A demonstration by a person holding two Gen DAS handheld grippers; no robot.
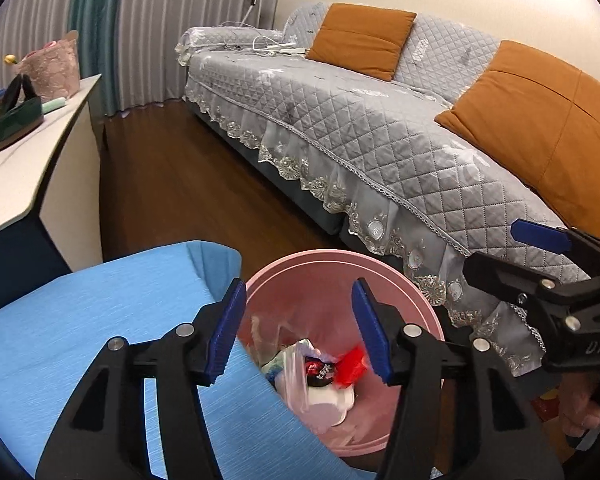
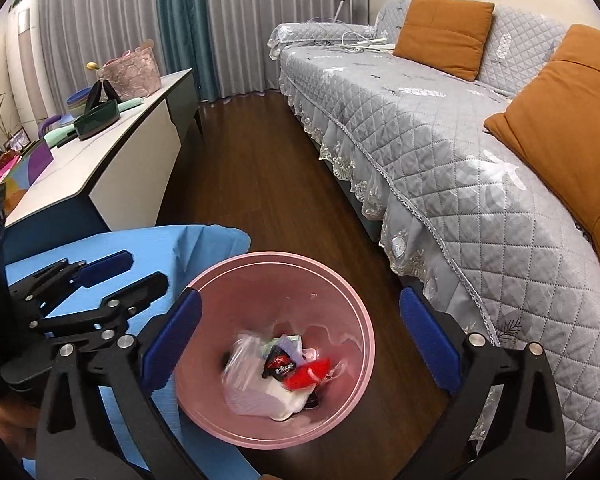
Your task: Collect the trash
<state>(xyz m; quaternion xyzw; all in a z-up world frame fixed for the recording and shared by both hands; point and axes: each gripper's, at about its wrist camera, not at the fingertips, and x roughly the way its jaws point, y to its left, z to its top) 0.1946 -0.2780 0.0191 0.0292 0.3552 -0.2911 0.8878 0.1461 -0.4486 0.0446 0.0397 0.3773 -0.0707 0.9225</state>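
Observation:
A pink trash bin (image 1: 300, 272) (image 2: 204, 400) stands on the dark wood floor between a blue-covered surface and the sofa. Inside lie a red wrapper (image 1: 350, 366) (image 2: 310, 374), a black-and-red wrapper (image 1: 320, 372) (image 2: 278, 364), clear plastic bags (image 2: 240, 360) and white paper (image 1: 330, 402). My left gripper (image 1: 300, 332) is open and empty above the bin's near rim. My right gripper (image 2: 300, 344) is open and empty, spread wide over the bin. The right gripper also shows in the left wrist view (image 1: 512, 252), to the bin's right.
A blue cloth-covered surface (image 1: 80, 340) (image 2: 204, 240) borders the bin on the left. A grey quilted sofa (image 1: 340, 120) (image 2: 440, 140) with orange cushions (image 2: 444, 36) runs along the right. A white cabinet (image 2: 100, 168) with bags and bowls stands at left.

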